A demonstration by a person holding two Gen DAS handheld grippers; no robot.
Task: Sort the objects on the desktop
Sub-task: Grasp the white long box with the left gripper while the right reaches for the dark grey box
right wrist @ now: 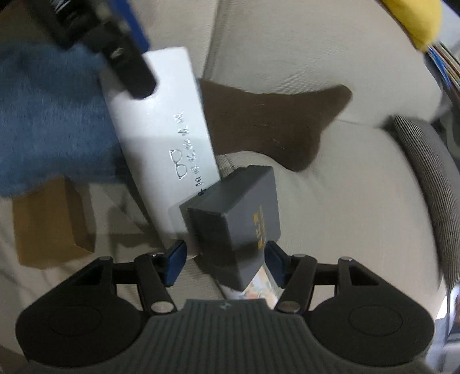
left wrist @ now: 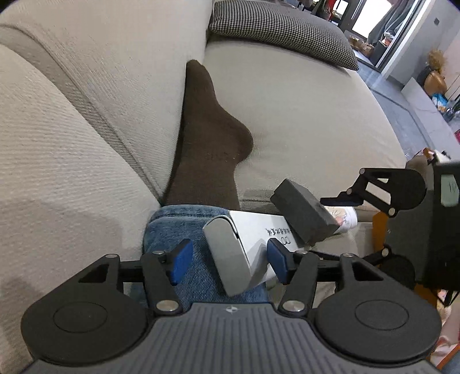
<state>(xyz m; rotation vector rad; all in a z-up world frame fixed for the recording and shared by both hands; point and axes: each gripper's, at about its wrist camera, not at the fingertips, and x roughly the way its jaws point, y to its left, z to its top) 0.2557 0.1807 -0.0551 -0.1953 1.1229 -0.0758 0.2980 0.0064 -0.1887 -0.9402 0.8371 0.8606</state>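
A white glasses box lies across blue denim cloth on the beige sofa. Its grey end sits between the fingers of my left gripper, which is open; the pads do not press on it. A dark grey box rests on the far end of the white box. My right gripper is open around this dark grey box, with a gap at the left pad. One right finger shows beside the dark box. A brown sock lies flat behind both boxes.
A colourful printed item lies under the dark box. A brown cardboard box sits at the left. A houndstooth cushion rests at the far end of the seat, and a yellow thing at the top right. The sofa back rises on the left.
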